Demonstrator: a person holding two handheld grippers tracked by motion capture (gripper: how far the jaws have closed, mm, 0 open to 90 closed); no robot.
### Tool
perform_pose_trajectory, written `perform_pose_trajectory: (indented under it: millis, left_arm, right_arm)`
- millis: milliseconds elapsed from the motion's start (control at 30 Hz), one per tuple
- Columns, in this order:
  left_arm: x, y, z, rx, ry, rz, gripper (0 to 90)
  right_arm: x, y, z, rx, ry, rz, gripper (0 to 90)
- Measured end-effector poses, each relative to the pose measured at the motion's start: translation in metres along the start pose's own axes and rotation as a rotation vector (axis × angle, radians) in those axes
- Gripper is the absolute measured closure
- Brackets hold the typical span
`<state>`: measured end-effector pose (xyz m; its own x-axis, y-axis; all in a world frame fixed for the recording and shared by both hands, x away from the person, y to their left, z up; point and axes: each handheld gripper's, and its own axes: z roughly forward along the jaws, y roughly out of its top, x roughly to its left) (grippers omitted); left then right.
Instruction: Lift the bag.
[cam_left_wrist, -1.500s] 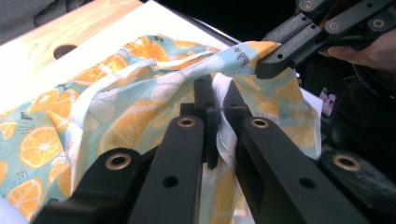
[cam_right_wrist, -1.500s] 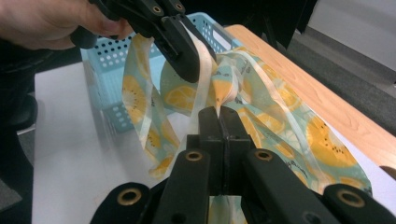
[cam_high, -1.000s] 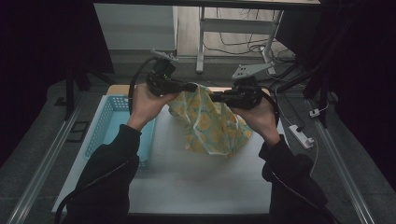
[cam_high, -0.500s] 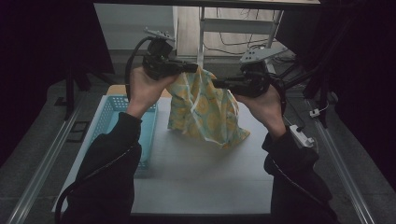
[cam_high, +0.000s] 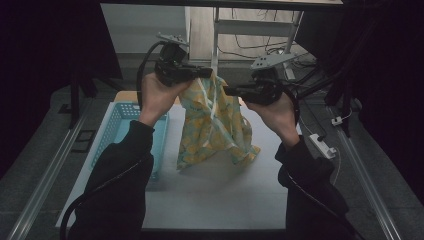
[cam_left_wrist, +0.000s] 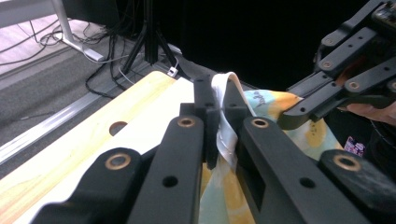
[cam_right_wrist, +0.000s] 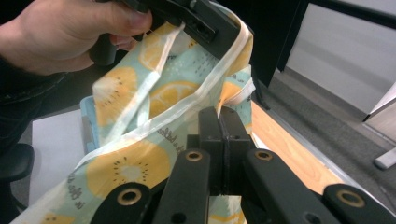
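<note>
Since the earlier frame both hands have risen, so the cloth bag (cam_high: 215, 125) now hangs higher, only its bottom corner touching the white surface (cam_high: 210, 195). The left gripper (cam_high: 204, 73) and right gripper (cam_high: 227, 91) each have their fingers clamped on the bag's white top hem, and the bag hangs straight down between them, the blue basket (cam_high: 120, 130) to its left. Small dark writing on the fabric is too blurred to read.
</note>
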<state>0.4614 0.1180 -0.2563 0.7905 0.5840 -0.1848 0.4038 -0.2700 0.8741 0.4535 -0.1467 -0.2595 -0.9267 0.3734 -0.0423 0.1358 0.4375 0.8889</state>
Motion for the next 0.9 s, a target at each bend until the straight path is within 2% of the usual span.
perform_pose_trajectory:
  millis: [367,600,800,900]
  left_arm:
    - [0.014,-0.03,0.027,0.084,0.014,-0.01,87.8]
    - [0.02,-0.045,0.043,0.122,0.027,-0.012,85.8]
    - [0.017,-0.053,0.048,0.136,0.045,0.03,80.7]
    - [0.016,-0.054,0.045,0.136,0.055,0.06,69.5]
  right_arm:
    - [-0.014,-0.035,0.026,0.045,0.006,0.053,90.0]
    - [-0.02,-0.05,0.033,0.059,0.007,0.083,89.2]
    - [-0.024,-0.059,0.033,0.05,0.007,0.116,86.2]
    - [-0.024,-0.059,0.03,0.037,0.005,0.121,82.3]
